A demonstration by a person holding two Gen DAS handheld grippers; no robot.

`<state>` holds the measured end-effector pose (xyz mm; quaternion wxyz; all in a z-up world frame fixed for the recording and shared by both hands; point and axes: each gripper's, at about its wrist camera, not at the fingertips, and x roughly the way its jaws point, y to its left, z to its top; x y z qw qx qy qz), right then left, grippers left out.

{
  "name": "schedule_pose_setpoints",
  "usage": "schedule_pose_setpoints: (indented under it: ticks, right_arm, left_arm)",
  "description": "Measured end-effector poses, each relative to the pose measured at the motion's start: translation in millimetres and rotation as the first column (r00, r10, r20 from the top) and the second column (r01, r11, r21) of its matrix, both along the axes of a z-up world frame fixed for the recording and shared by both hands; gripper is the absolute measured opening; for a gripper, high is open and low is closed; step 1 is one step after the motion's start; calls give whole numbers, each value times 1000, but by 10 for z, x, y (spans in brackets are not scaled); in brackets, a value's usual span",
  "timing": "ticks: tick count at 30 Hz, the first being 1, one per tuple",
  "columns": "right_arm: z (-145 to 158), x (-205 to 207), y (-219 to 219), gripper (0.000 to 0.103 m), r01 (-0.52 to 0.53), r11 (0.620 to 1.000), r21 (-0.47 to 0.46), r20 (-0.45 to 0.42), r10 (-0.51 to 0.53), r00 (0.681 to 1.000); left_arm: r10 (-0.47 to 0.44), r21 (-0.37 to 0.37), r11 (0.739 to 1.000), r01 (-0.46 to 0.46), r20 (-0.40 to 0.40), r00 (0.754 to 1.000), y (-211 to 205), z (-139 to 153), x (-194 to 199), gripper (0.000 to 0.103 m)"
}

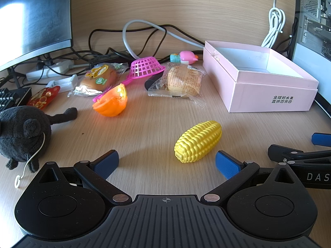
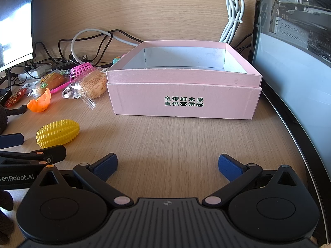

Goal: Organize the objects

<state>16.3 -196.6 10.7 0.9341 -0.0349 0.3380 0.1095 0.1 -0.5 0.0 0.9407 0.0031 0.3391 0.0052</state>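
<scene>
On the wooden counter (image 1: 144, 128), both tongs gape wide and empty: left tongs (image 1: 166, 163) just short of the toy corn (image 1: 197, 141) (untouched), right tongs (image 2: 168, 166) facing the pink box (image 2: 184, 101).

We saw a yellow corn (image 1: 198, 141) with bumpy rows of kernels, a pale pink box (image 2: 184, 101) printed with dark green characters and white inside, an orange shell (image 1: 110, 103), a bright pink grid-patterned scoop (image 1: 144, 67), a black plush toy (image 1: 22, 134), and blue ribbed pads (image 2: 229, 166) on black grippers, all on a light wood-grain desk (image 2: 175, 140).
</scene>
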Motion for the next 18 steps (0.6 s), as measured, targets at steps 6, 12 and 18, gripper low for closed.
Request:
schedule_pose_setpoints:
  ticks: [6,12,18]
  right_arm:
    - [-2,-4,-7,103,-3,1000,0,0,3,1000]
    - [-20,1,-15,103,-13,1000,0,0,13,1000]
    - [-4,26,-20,103,-23,1000,1,-17,23,1000]
  left_arm:
    - [0,0,1000,0,0,1000,0,0,0,103]
    - [2,0,1000,-2,0,1000,0,0,0,103]
    - [6,-4,1000,-6,3,1000,-1,16,-30,102]
